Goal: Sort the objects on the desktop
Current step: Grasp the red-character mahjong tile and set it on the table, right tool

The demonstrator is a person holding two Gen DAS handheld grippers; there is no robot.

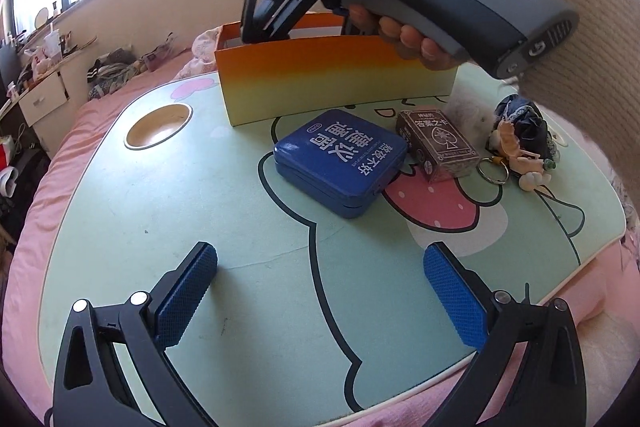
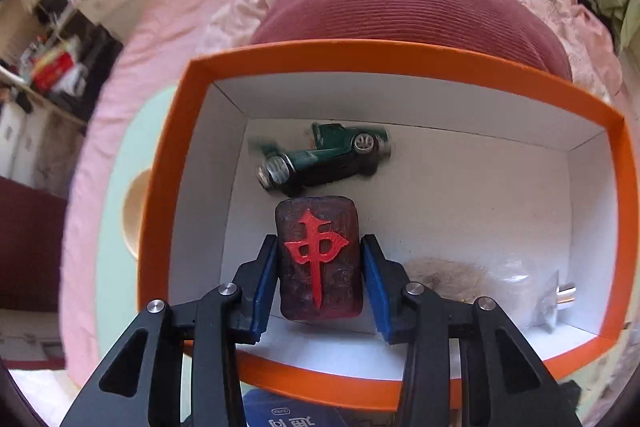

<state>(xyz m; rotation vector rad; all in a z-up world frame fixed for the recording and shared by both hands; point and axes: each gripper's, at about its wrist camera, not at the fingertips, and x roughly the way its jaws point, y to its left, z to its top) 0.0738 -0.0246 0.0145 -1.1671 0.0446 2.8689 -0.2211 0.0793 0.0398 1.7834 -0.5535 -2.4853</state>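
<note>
Lap table (image 1: 140,227) — bearing orange box (image 1: 336,83), blue tin (image 1: 340,163), card pack (image 1: 438,145), keychain (image 1: 516,147).

Black hand-held gripper (image 1: 320,303), blue textured pads (image 1: 188,295), fuzzy cream sleeve (image 1: 592,27).

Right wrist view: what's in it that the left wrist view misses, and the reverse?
Only the right wrist view shows the box interior: a green toy car on the white floor, and a dark red mahjong-style block between the right gripper's blue pads. Only the left wrist view shows the brown card box, the doll keychain and the open left gripper. Both show the orange-rimmed cardboard box and the blue tin.
</note>
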